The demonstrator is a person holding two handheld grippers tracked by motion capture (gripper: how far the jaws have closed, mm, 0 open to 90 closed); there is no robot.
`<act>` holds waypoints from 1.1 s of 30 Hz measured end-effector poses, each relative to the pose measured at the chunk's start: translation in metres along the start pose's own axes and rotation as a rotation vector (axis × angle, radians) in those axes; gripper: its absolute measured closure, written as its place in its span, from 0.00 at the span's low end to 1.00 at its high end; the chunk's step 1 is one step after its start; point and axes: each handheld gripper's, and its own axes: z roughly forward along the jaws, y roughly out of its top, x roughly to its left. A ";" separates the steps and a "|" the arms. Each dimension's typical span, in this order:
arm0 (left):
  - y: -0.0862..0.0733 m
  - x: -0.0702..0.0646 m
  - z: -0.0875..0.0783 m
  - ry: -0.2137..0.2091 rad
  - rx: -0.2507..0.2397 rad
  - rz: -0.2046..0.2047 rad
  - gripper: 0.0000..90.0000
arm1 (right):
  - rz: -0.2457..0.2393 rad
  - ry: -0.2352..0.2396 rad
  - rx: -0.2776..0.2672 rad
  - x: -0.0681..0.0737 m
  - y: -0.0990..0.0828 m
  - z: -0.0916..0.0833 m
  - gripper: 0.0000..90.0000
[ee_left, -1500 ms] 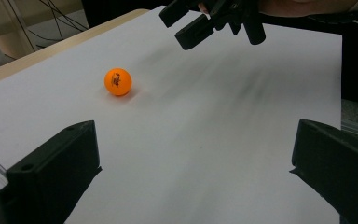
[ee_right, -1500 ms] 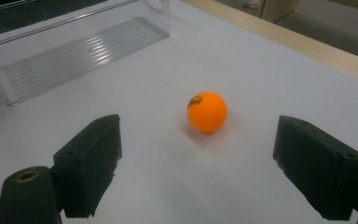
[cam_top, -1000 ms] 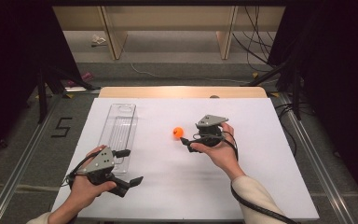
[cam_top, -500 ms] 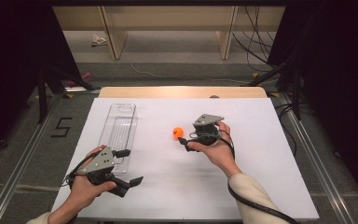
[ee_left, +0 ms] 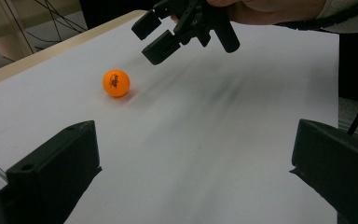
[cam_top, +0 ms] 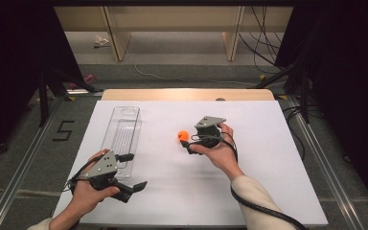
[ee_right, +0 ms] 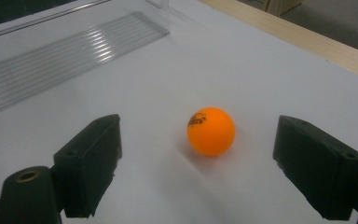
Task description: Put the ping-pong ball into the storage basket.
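An orange ping-pong ball [cam_top: 183,135] rests on the white table top [cam_top: 268,158], near its middle. My right gripper [cam_top: 188,142] is open just right of it, jaws pointing at it. In the right gripper view the ball [ee_right: 211,131] lies slightly ahead of the gap between the wide-spread jaws of the right gripper [ee_right: 200,161], untouched. My left gripper [cam_top: 133,171] is open and empty near the front left. Its own view has the ball [ee_left: 116,83] far ahead of the left gripper [ee_left: 193,154], with the right gripper [ee_left: 154,36] hovering beside the ball.
A long clear plastic tray [cam_top: 124,132] lies empty at the table's left, just beyond the left gripper; the right gripper view has the same tray [ee_right: 65,51] at upper left. A wooden strip [cam_top: 187,94] borders the far edge. Cables trail from both grippers.
My right gripper has edged slightly left, closer to the ball. The ball and the left gripper have stayed where they were.
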 end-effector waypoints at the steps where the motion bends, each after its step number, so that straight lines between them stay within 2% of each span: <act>1: 0.000 0.000 0.000 -0.001 -0.001 -0.001 0.00 | 0.002 0.000 0.003 0.000 0.000 0.002 0.18; 10: 0.000 -0.001 0.000 -0.003 -0.002 0.003 0.00 | 0.007 -0.003 0.003 -0.002 0.003 0.007 0.18; 33: 0.000 -0.001 0.000 -0.003 -0.003 0.002 0.00 | -0.004 -0.003 0.049 -0.004 0.004 0.031 0.19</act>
